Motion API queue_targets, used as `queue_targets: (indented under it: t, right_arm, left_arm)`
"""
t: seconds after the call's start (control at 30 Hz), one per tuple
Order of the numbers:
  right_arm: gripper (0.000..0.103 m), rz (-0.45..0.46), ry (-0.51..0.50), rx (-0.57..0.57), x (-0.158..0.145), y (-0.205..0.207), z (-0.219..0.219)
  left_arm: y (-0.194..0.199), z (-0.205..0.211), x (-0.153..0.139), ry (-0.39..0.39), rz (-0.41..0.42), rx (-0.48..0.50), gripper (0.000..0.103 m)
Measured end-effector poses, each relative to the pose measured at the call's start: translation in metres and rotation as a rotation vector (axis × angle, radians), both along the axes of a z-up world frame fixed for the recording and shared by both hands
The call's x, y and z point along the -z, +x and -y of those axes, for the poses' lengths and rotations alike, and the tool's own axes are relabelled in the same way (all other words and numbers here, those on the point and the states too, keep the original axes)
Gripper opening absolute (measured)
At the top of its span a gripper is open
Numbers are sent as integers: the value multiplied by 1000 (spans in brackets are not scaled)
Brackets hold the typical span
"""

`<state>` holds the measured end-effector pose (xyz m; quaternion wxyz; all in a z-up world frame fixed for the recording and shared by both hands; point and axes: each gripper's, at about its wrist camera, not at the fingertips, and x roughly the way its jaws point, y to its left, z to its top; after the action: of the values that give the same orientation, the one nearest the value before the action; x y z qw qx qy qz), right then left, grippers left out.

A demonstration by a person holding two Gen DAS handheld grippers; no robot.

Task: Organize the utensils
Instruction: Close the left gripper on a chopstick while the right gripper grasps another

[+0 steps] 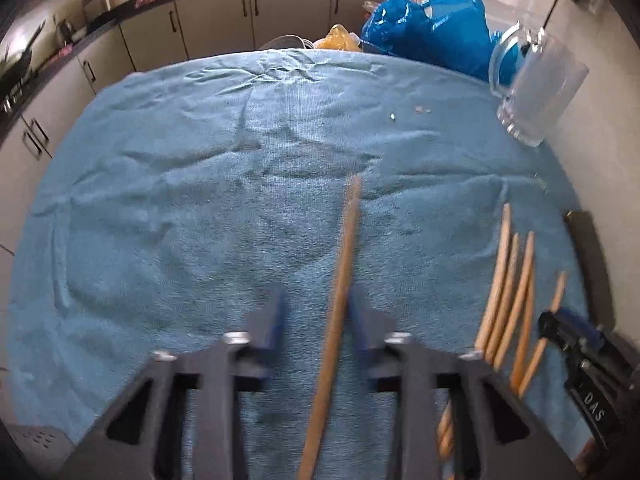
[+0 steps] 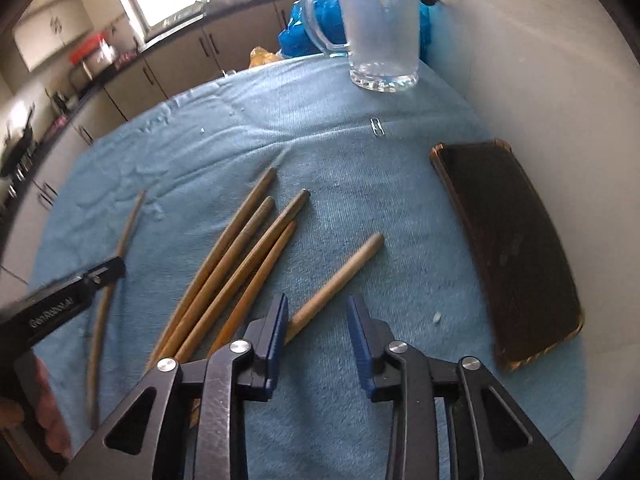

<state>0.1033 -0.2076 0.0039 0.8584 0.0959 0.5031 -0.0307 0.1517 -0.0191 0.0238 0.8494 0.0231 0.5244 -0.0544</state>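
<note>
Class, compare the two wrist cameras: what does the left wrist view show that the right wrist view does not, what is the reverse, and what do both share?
Only the left wrist view shows the left gripper from behind, open around a lone chopstick.

Only the right wrist view shows the whole dark phone, a staple, and the open right gripper from behind, nothing between its fingers.

Both show the glass mug, the chopstick bundle and the blue towel.

I can read "DAS" in white letters on the right claw (image 1: 560, 330) body, lower right of my left claw; other lettering is too blurred.
</note>
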Motion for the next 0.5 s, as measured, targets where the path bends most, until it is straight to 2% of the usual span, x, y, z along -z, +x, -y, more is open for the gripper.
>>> queue_targets:
  t: [0.03, 0.13, 0.23, 0.33, 0.5]
  right_arm:
    - [26, -10, -49, -20, 0, 4, -5]
    - [23, -21, -80, -67, 0, 11, -9]
    - [15, -38, -72, -98, -1, 7, -9]
    - [13, -54, -66, -133, -2, -6, -8]
    - [13, -103, -34, -215, -3, -43, -4]
  left_arm:
    - [-1, 1, -1, 2, -4, 7, 7]
    - [-11, -5, -2, -21, -32, -8, 6]
    - [-25, -15, 0, -94, -76, -39, 6]
    - [-46, -28, 1, -156, -123, -42, 6]
    - [-95, -45, 2, -188, -148, -24, 6]
